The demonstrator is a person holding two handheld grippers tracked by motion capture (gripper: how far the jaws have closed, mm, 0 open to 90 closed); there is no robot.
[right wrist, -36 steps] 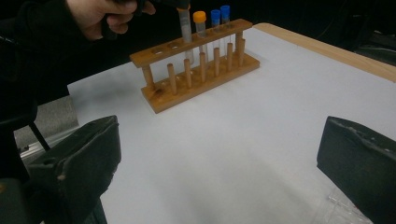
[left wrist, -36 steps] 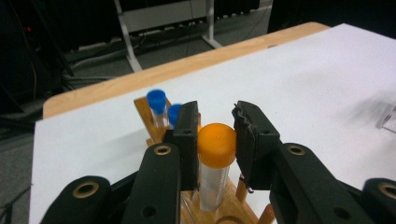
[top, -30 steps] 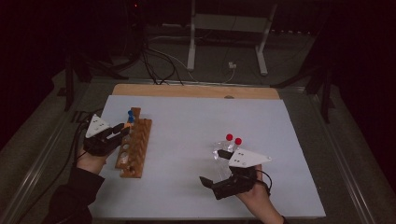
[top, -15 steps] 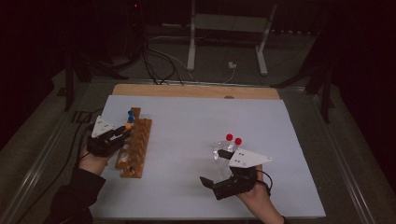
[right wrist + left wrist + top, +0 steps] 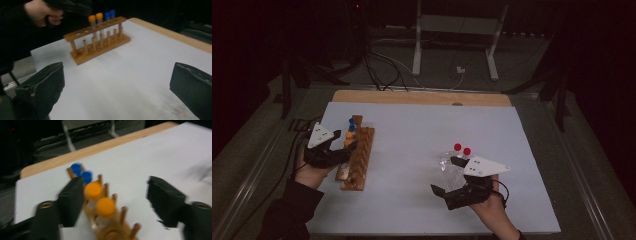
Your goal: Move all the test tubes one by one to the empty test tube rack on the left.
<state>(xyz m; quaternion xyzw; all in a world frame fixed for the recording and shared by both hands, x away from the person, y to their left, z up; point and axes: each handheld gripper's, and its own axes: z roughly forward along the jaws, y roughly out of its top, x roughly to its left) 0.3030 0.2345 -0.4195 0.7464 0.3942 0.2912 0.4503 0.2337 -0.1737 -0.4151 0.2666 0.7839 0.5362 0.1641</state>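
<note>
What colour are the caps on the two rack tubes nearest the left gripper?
Orange caps, clearest in the left gripper view, on the wooden rack.

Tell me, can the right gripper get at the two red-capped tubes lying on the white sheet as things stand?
Probably yes. The right gripper hovers right beside the red-capped tubes, its jaws stand wide open, and nothing lies between them on the white sheet.

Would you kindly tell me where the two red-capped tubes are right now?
In the high view, the red-capped tubes lie right of centre on the white sheet, just beyond the right hand-held gripper, far from the wooden rack at left.
</note>
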